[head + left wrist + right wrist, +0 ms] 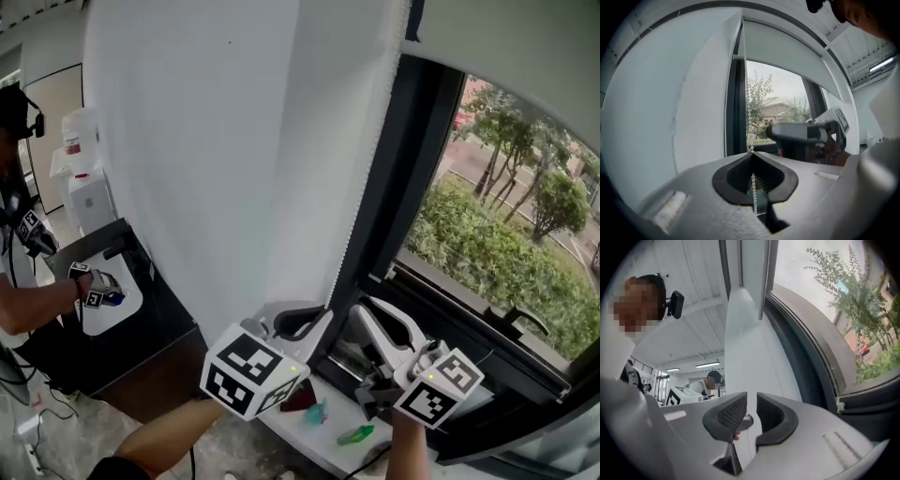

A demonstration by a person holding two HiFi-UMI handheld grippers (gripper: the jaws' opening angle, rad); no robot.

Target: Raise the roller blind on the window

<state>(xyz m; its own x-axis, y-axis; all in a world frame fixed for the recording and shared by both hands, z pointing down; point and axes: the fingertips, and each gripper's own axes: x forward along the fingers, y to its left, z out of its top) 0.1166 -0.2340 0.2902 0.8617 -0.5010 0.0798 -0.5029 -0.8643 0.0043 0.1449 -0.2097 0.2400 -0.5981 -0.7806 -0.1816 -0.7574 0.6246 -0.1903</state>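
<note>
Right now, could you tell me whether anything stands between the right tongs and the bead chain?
Nothing visible does: the right tongs stand open beside the bead chain, which the left tongs grip.

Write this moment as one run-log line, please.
left tool: shut on bead chain | right tool: open, empty | blind: partly lowered

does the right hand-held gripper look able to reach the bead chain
Probably yes: the right hand-held gripper is open and empty beside the bead chain that the left hand-held gripper pinches, nothing visibly between them.
</note>
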